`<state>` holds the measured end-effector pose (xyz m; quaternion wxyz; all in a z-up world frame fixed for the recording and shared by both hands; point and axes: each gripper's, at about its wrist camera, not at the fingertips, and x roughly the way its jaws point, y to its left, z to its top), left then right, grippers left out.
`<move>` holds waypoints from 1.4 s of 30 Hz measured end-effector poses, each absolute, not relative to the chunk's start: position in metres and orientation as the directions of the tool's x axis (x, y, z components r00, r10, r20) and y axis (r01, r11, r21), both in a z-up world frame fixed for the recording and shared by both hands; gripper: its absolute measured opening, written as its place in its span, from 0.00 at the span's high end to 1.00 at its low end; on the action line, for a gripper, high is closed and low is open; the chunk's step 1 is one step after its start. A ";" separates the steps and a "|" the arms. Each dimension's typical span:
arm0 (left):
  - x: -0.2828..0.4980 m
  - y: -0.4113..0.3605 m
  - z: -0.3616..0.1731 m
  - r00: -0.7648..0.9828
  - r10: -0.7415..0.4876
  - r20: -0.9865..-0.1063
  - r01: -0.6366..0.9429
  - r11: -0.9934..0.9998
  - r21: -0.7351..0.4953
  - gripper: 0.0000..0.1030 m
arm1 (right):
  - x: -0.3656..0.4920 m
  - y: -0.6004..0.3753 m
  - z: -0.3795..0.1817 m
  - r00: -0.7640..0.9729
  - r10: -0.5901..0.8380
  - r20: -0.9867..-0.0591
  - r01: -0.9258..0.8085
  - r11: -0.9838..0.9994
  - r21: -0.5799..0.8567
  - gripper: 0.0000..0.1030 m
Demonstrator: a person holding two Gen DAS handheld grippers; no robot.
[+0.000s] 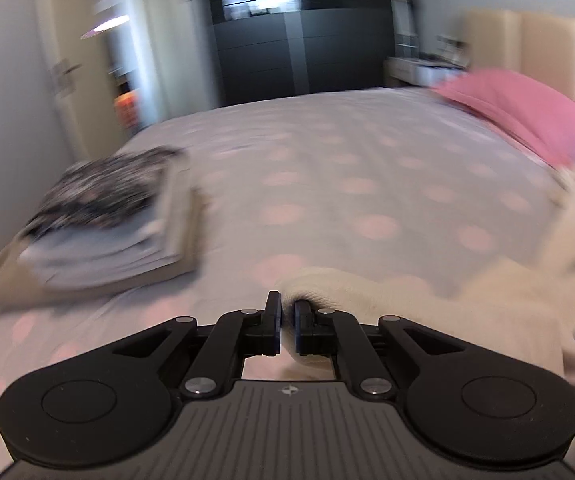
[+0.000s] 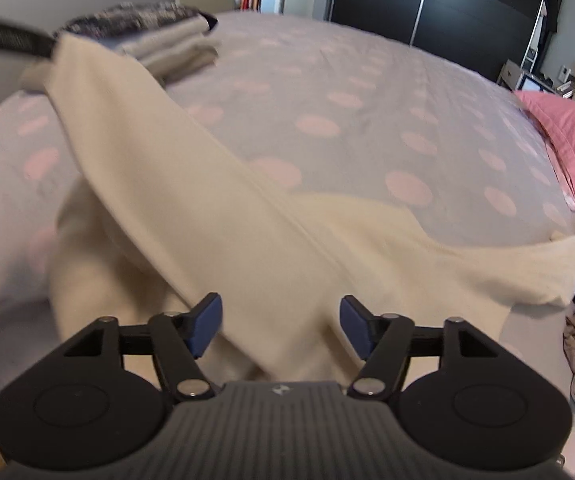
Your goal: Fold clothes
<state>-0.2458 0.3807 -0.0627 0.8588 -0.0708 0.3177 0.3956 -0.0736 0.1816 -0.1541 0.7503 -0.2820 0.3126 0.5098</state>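
My left gripper [image 1: 286, 322] is clenching a fold of the cream garment [image 2: 247, 240], its pads pinched tight on the cloth's edge; my right gripper [image 2: 281, 326] is standing released, blue pads [image 2: 207, 326] wide apart with the garment lying between and beneath them, untouched; the garment is stretching as a long band from the left claw across the dotted bedspread [image 1: 327, 168]; a stack of folded clothes [image 1: 103, 224] is sitting near the far left corner; a pink pillow [image 2: 571, 136] is lying at the right.
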 end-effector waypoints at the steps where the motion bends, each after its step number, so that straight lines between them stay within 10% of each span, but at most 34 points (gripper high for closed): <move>1: -0.252 0.387 -0.062 0.459 0.656 -0.599 -0.752 0.646 0.130 0.96 | -0.073 0.182 -0.158 0.285 0.578 -0.765 -0.942 0.317 -0.112 0.32; 15: -0.265 0.406 -0.085 0.237 0.701 -0.673 -0.769 0.559 0.311 0.92 | -0.084 0.190 -0.191 0.264 0.499 -0.825 -0.961 0.211 -0.180 0.32; 18: -0.261 0.397 -0.087 0.270 0.678 -0.683 -0.734 0.604 0.310 0.71 | -0.089 0.189 -0.191 0.266 0.501 -0.823 -0.962 0.198 -0.191 0.32; 20: -0.258 0.389 -0.086 0.303 0.657 -0.690 -0.712 0.637 0.295 0.38 | -0.091 0.188 -0.187 0.259 0.517 -0.816 -0.964 0.195 -0.183 0.32; 42: -0.208 0.289 -0.153 0.470 0.390 -0.792 -0.199 0.921 0.336 0.32 | -0.106 0.198 -0.184 0.148 0.557 -0.817 -0.983 0.171 -0.061 0.31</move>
